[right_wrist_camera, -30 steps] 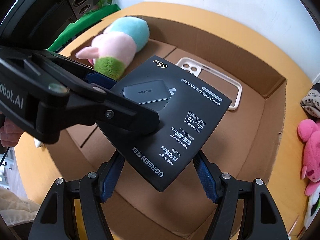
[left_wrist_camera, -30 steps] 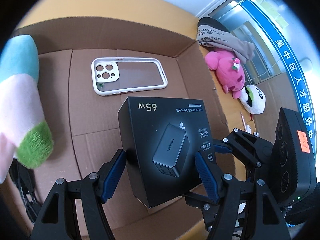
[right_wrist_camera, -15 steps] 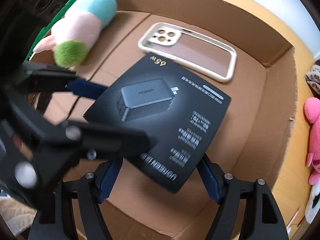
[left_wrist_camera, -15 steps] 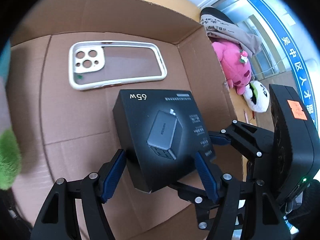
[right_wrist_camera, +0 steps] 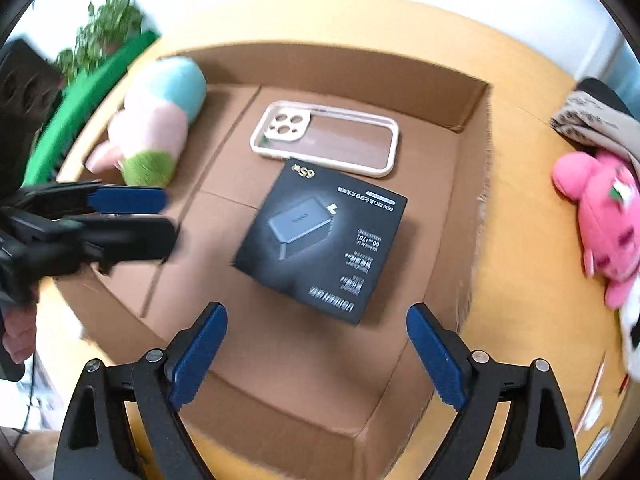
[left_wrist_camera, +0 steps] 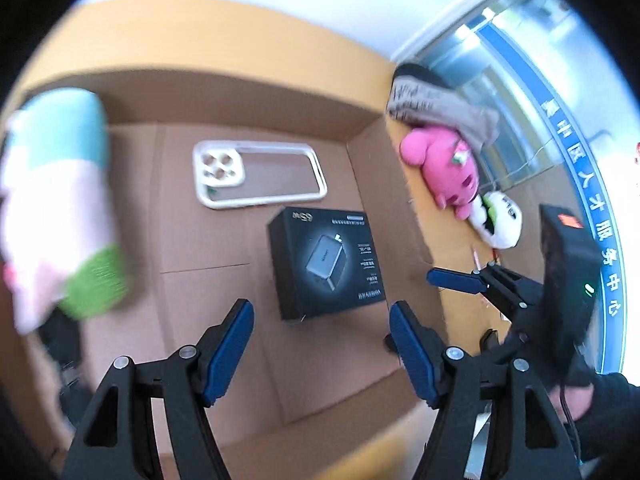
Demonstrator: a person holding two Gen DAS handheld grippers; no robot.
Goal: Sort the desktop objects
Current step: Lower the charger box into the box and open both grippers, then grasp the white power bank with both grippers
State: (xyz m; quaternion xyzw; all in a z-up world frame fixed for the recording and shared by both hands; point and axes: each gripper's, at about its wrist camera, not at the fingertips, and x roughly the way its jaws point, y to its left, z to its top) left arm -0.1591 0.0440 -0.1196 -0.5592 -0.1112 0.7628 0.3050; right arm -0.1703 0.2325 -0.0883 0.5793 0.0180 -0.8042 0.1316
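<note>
A black charger box lies flat on the floor of an open cardboard carton, just in front of a white phone case. A pastel plush toy rests against the carton's left wall. My left gripper hangs open above the carton with the charger box beyond its tips. The jaws of my right gripper are opening, with nothing between them. In the right wrist view the left gripper is a blur at the left. One blue pad of the right gripper shows in the left wrist view.
The carton stands on a yellow table. To its right lie a pink plush, a panda plush and a grey printed cloth. A green plant stands at the far left.
The charger box, held between both grippers before, now lies on the carton floor. Both grippers have drawn back and up from it. The right jaws stand wider.
</note>
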